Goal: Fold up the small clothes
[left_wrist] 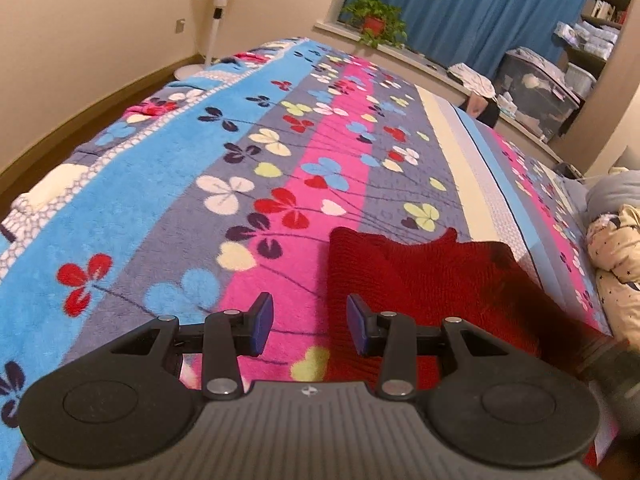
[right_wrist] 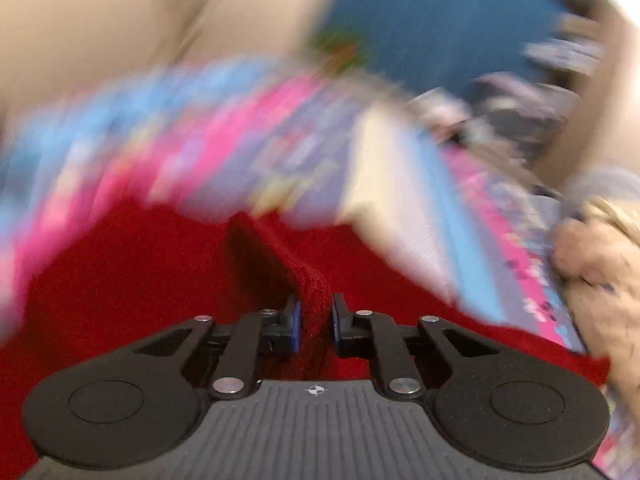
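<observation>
Clearly the right claw [right_wrist: 316,322] is pinched narrow on a raised ridge of the red knitted garment [right_wrist: 120,272], and its pads press the fold from both sides. The left claw [left_wrist: 310,324] stands partly apart with nothing between its pads, just beside the garment's left edge. The garment lies on the flowered bed cover [left_wrist: 168,184], near the front of the bed. I judge it soft, light and limp, with a rough knit that should not slip, so an edge or a corner is the best hold. In the left wrist view its long axis seems to run across the picture, toward the pillows [left_wrist: 616,248].
</observation>
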`<state>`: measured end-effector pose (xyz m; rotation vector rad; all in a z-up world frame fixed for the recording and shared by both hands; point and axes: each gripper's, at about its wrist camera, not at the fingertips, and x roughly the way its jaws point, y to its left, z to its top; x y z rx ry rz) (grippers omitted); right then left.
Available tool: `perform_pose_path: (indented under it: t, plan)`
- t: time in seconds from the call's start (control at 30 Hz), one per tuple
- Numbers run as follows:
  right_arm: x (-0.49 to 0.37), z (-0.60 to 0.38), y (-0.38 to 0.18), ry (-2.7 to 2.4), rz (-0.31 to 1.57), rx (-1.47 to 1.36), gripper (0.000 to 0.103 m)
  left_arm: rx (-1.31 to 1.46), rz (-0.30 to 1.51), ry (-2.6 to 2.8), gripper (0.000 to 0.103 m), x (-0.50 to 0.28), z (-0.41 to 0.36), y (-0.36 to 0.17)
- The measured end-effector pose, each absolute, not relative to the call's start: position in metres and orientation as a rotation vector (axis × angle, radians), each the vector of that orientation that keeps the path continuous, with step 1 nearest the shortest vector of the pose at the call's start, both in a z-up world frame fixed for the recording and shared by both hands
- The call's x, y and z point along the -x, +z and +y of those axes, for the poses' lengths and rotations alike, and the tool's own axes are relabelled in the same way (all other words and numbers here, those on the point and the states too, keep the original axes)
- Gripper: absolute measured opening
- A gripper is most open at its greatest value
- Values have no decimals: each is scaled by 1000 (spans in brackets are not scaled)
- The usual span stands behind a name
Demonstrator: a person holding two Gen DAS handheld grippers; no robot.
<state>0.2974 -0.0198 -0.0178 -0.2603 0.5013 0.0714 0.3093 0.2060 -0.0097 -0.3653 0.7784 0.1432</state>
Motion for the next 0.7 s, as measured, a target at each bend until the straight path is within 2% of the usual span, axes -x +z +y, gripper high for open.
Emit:
perform_pose_path:
  t: [0.07,0.13,0.17,0.27,0.3,0.33,0.4,0.57,0.63,0.67,0.7]
  plan:
    - [-292,-61,4,-26,384,77,14,354,786,120,45,-313,199,-12]
    - [-290,-103,-1,-118,359,-43,14,349,796,96,45,-316,190,-15]
    - [-295,-121,-13,-164,397,-61,16,348,805,81,45,-318,184,-18]
    - [-322,-180,-66,-188,688,-177,22,319,846,37,45,-321,166,-28]
    - [-325,-198,-78,-169,752,-248,26,293,863,24,45,-321,160,-32]
    - [-324,-213,-86,-144,775,-285,28,270,874,15,45,-321,154,-35]
    - [-318,-225,-88,-91,744,-260,42,221,896,-1,45,-321,143,-44]
    - [-308,-257,-91,12,714,-271,45,154,940,-5,47,-323,128,-71]
    - [-311,-271,-98,7,719,-334,37,136,928,36,47,-323,128,-74]
    - [-316,-271,-100,-10,729,-364,21,124,927,55,41,-323,128,-75]
    - [-325,-275,-98,-19,718,-385,11,119,923,59,29,-322,128,-74]
